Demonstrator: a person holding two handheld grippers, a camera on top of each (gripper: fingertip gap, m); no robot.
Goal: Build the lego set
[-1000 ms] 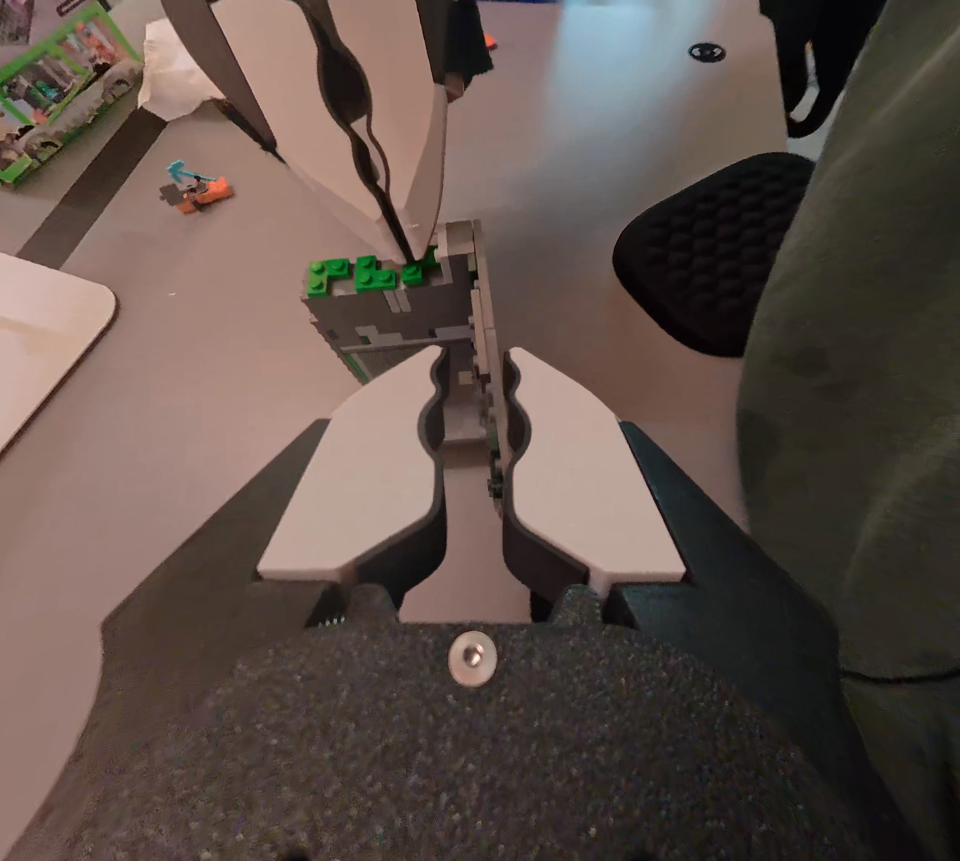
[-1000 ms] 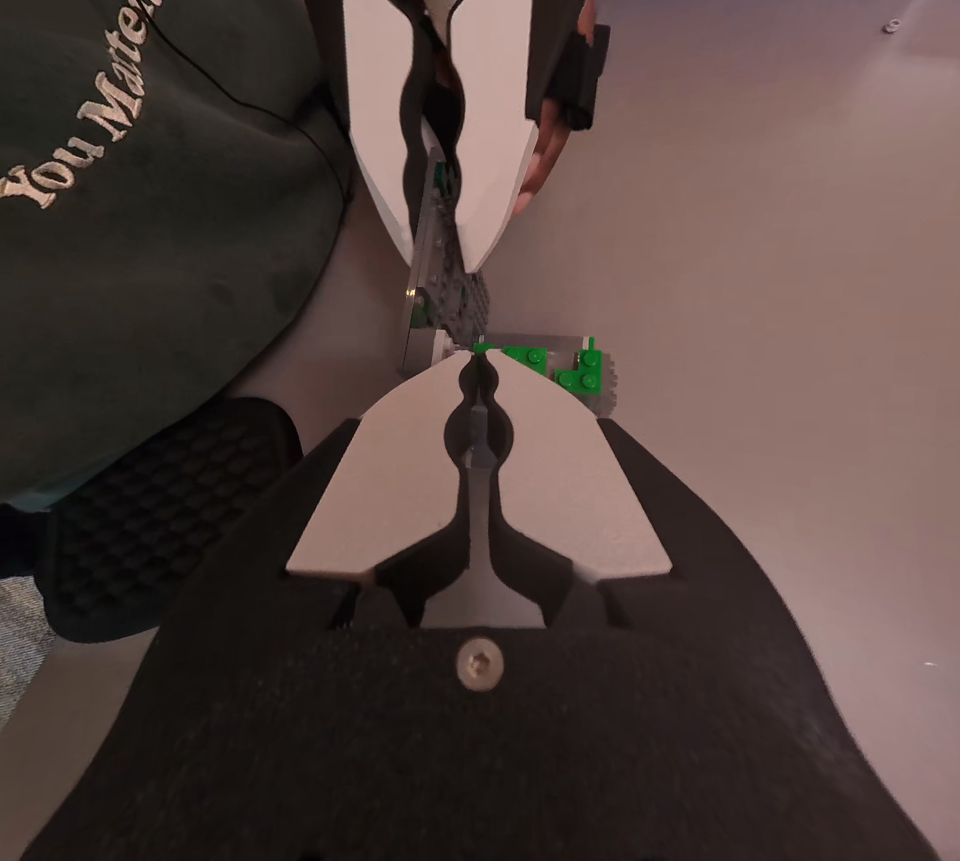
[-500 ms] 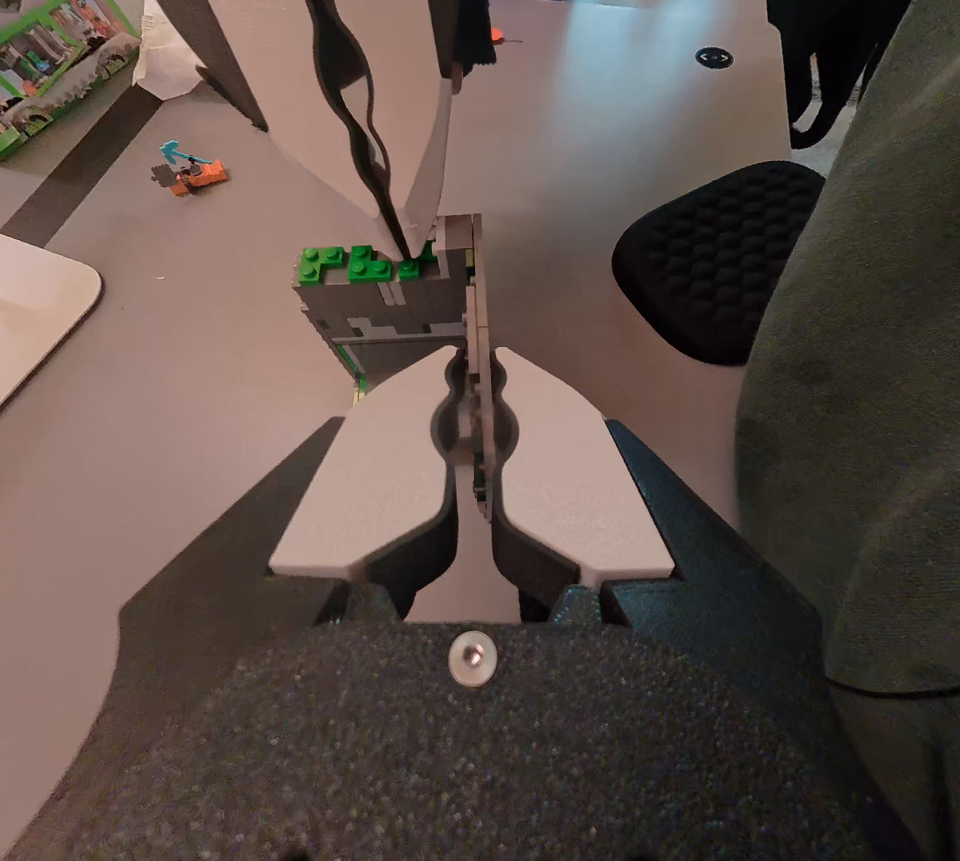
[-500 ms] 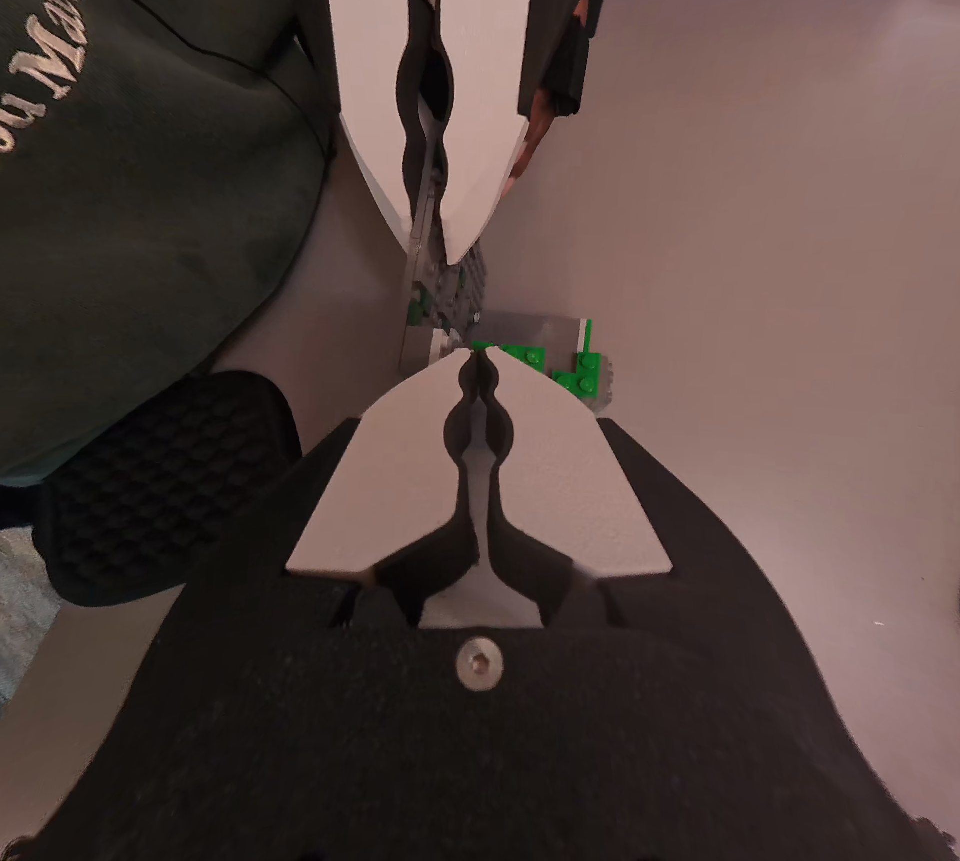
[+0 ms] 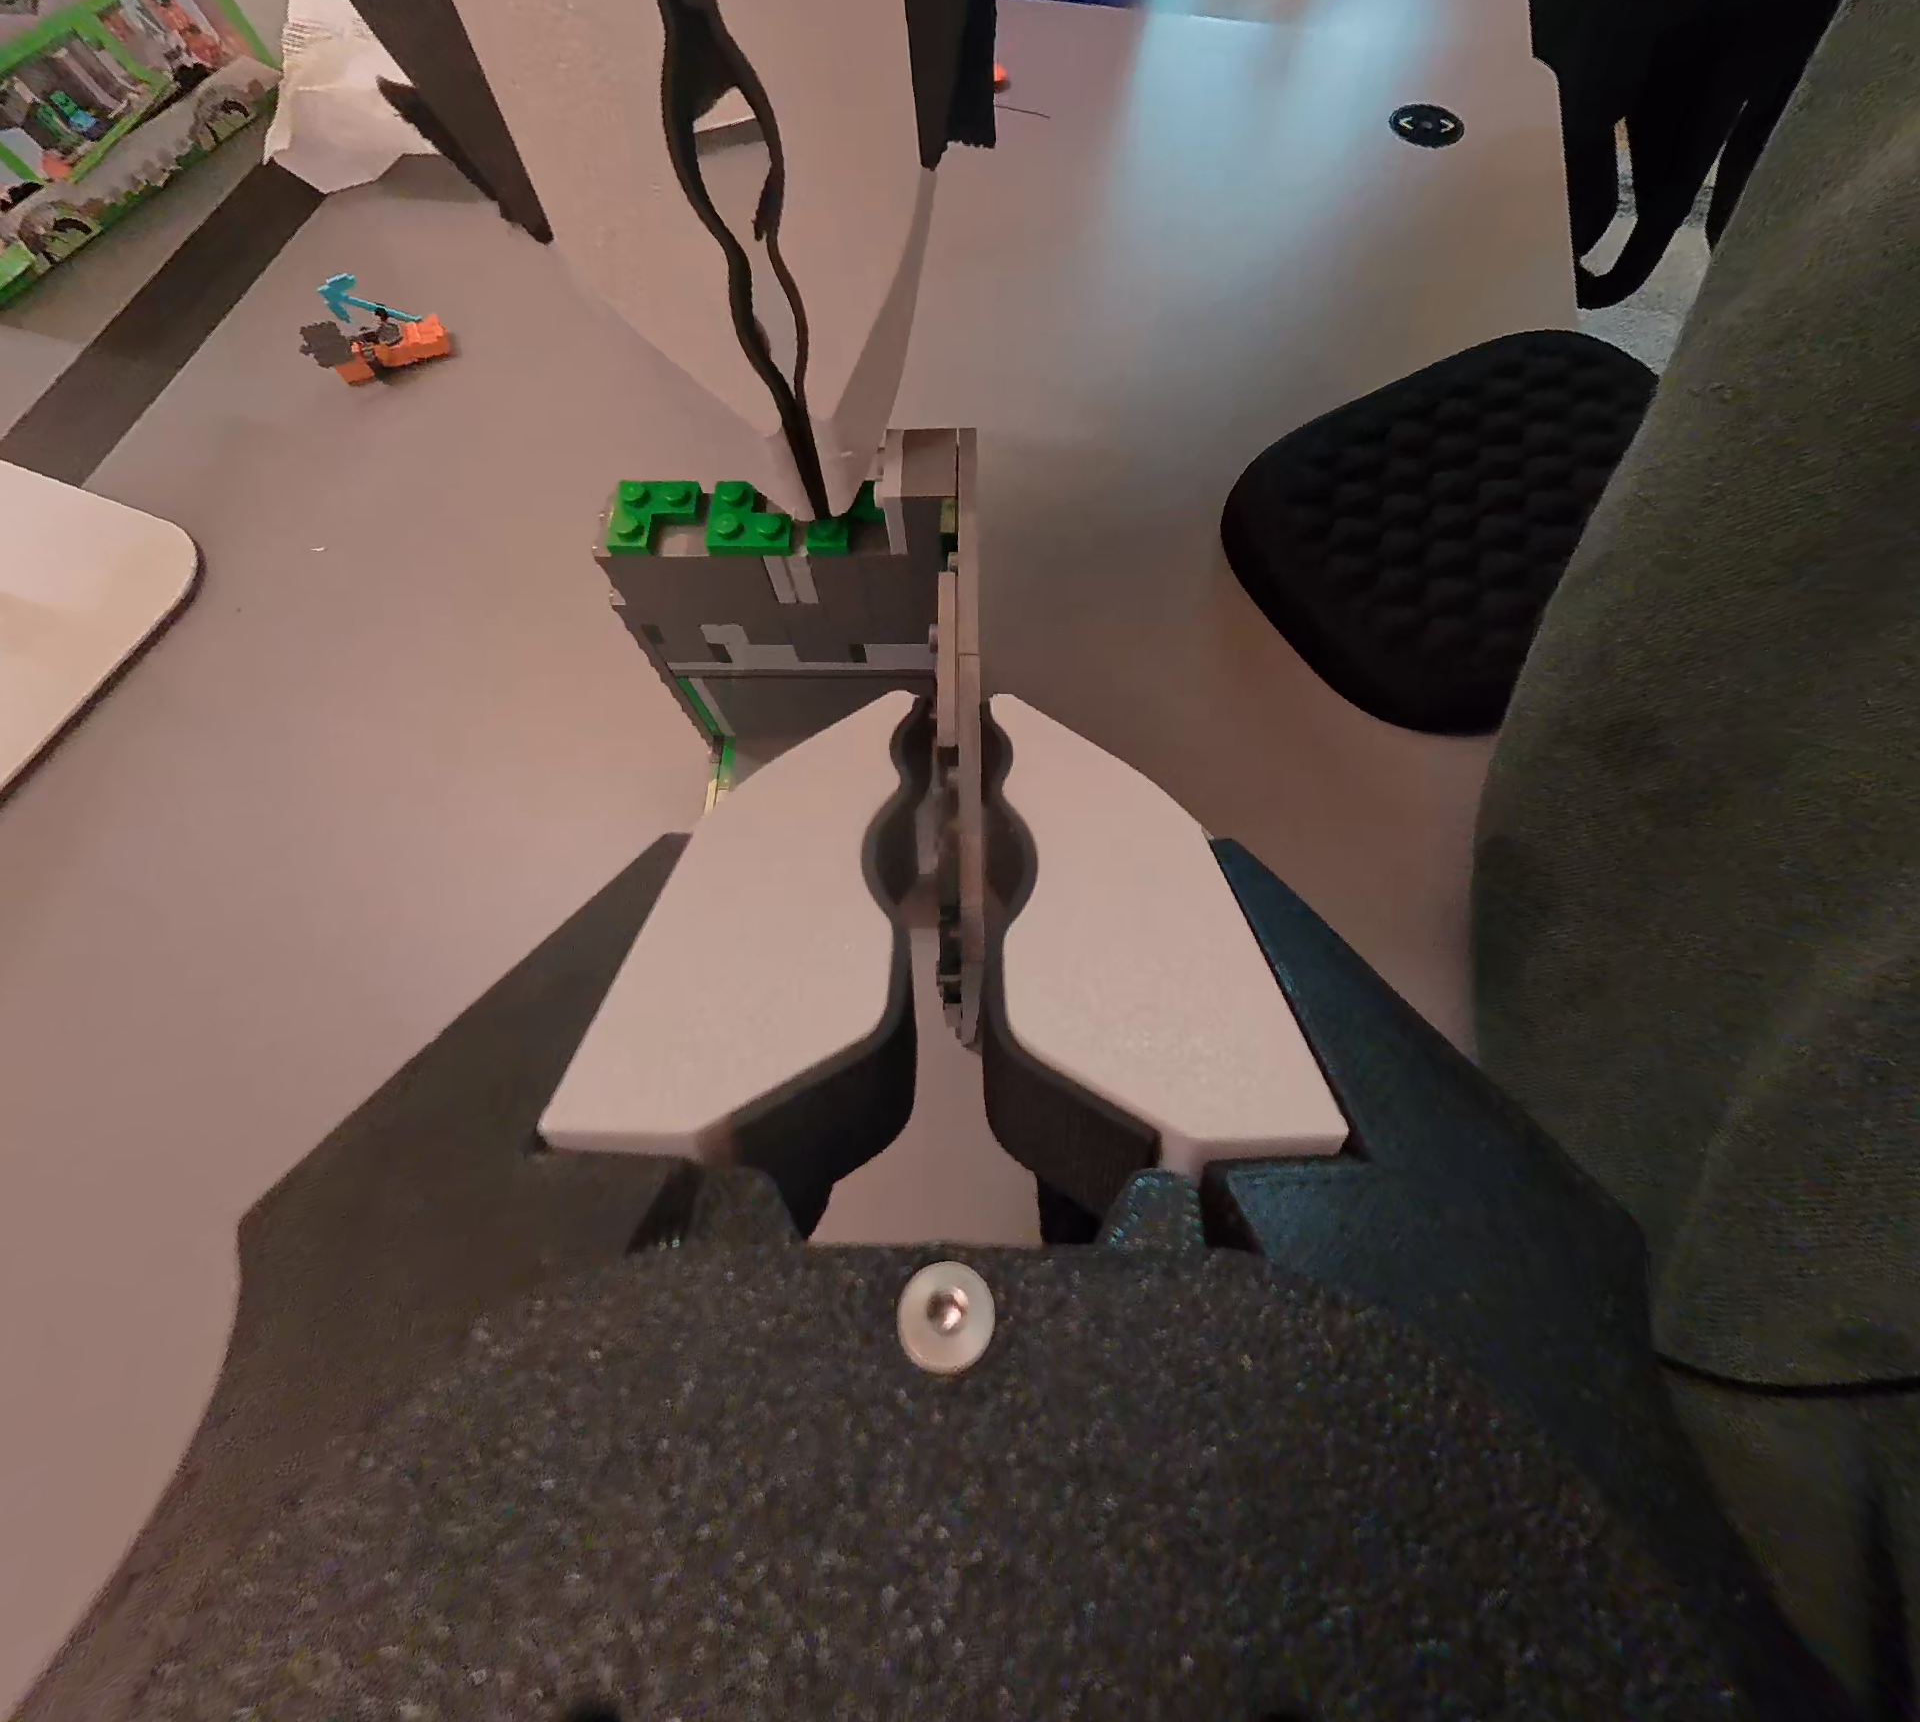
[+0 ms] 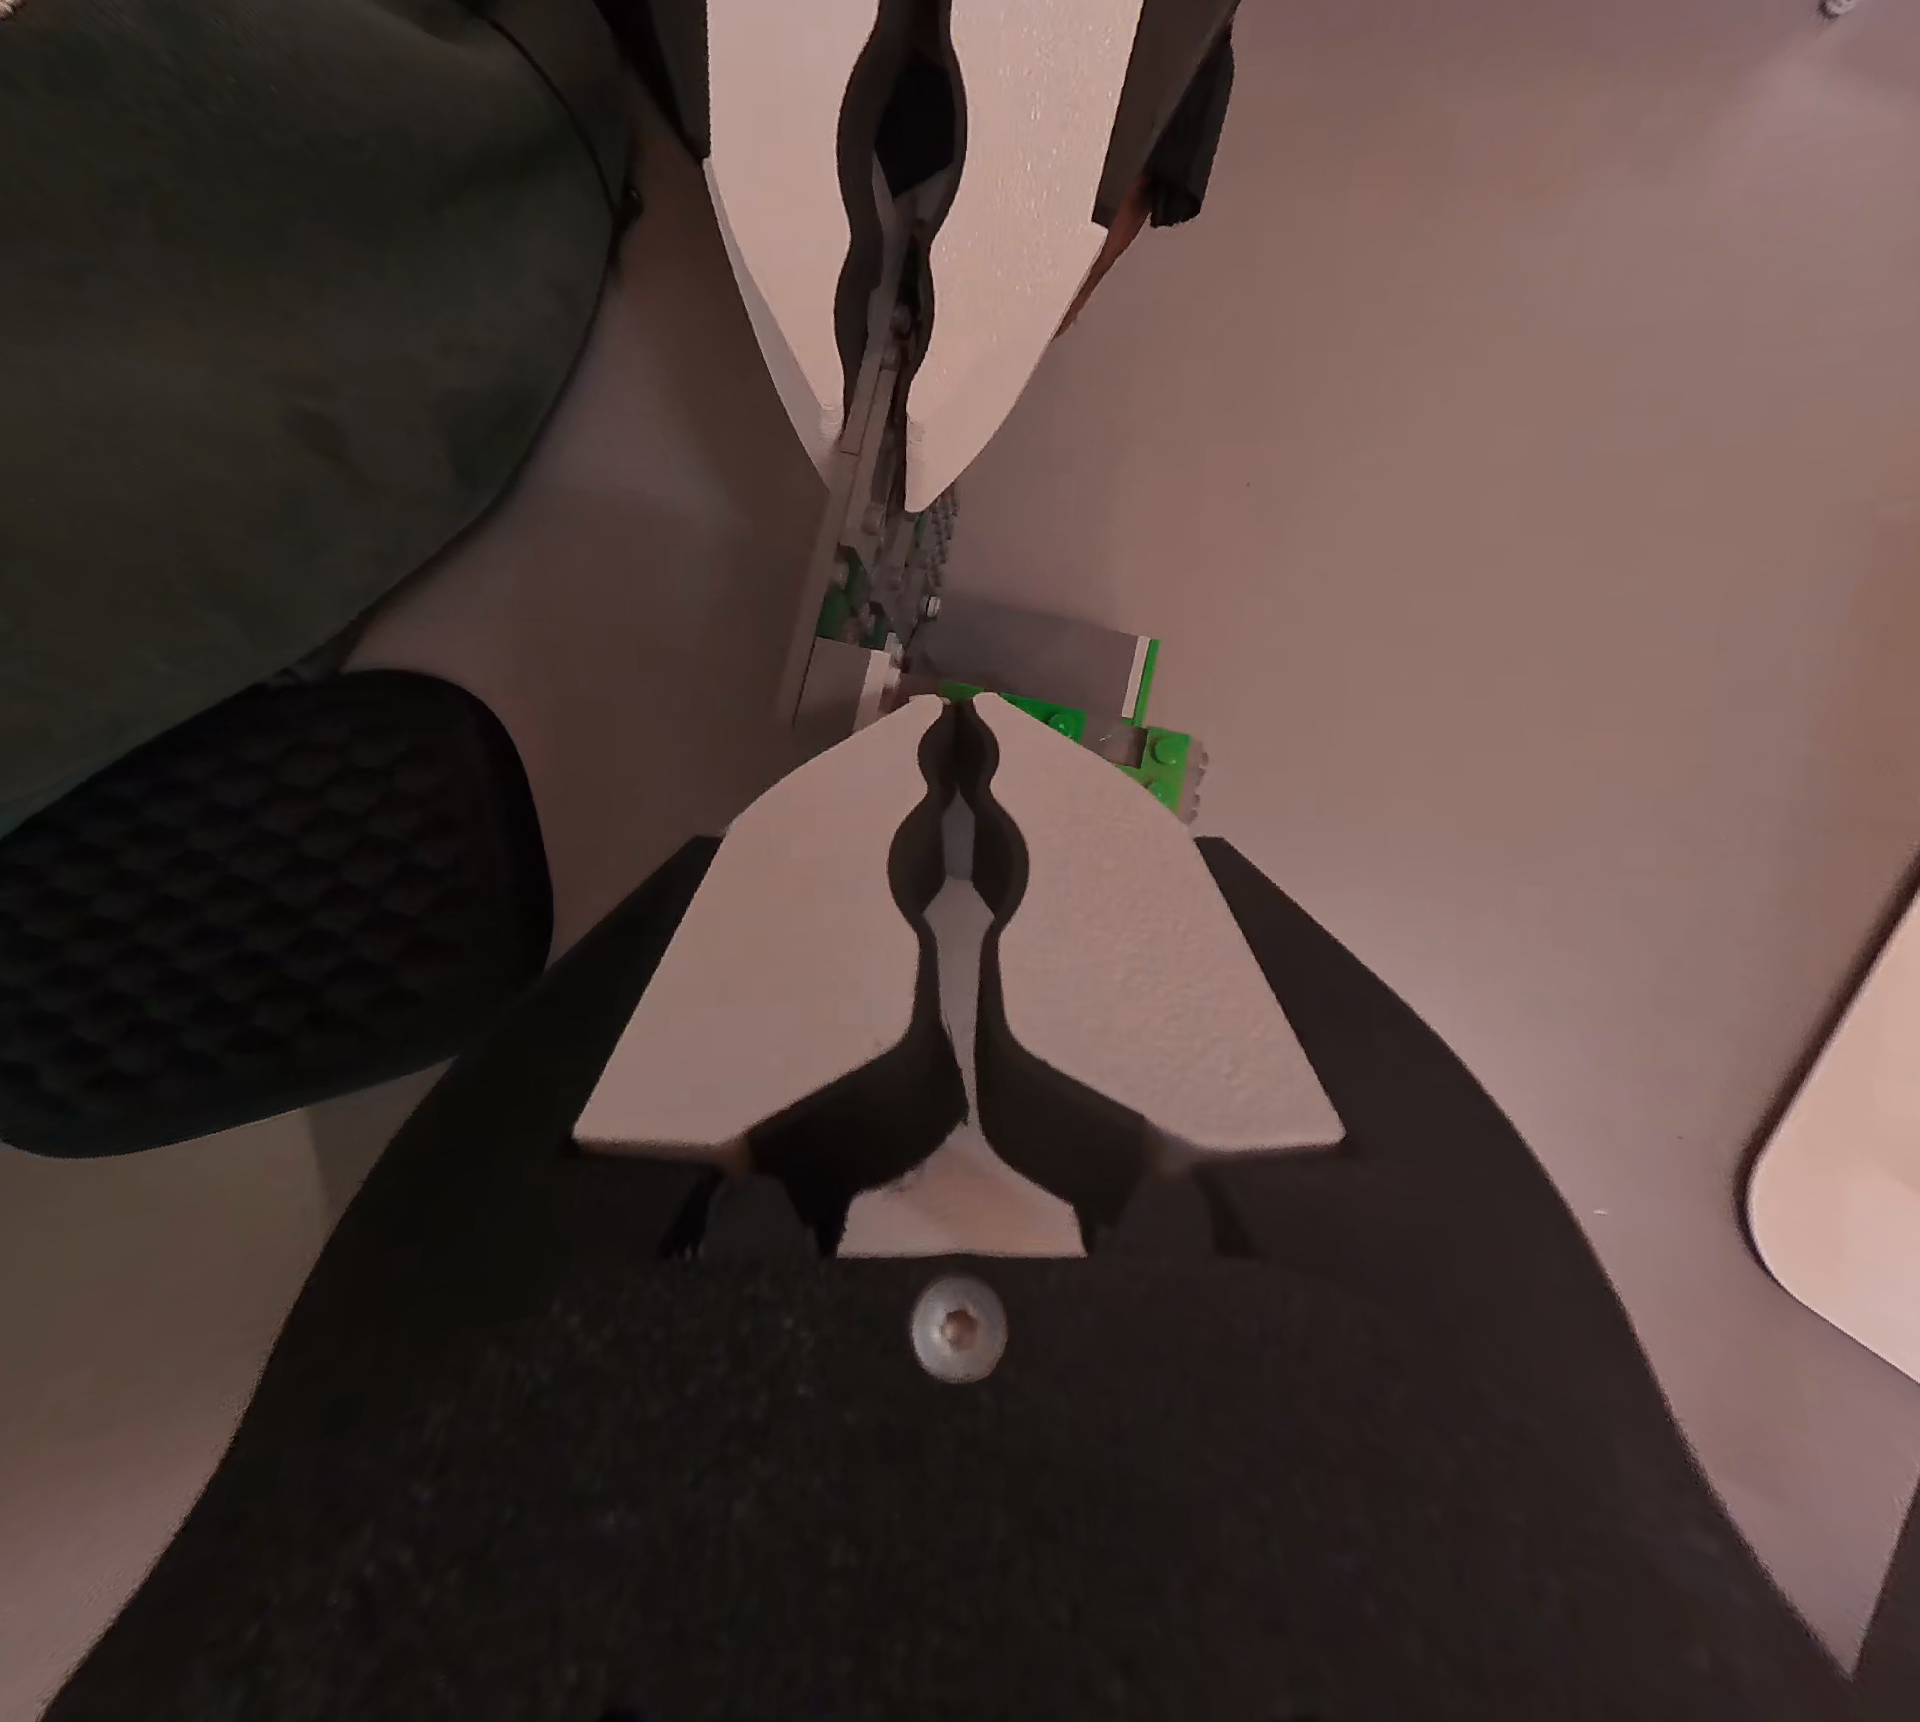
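Left hand-held gripper (image 5: 951, 799) clamps thin grey plate edge of grey-and-green brick lego wall (image 5: 790, 602): light, rigid, joints snap-prone (grip low). Right hand-held gripper (image 6: 958, 708) nearly closed, tips pinching green stud.

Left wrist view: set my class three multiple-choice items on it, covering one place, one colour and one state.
1. Where is the orange figure?
A. On top of the build
B. Between the jaws
C. On the table, left of the build

2. What colour are the pieces on top of the build?
A. Red
B. Green
C. Yellow

3. How is the left gripper?
A. Shut on the build's thin grey panel
B. Wide open over bare table
C. Holding the figure

Answers:
1 C: the figure lies alone on the table, apart from the build.
2 B: bright green studded pieces cap the grey wall.
3 A: the panel's edge runs between the closed jaws.
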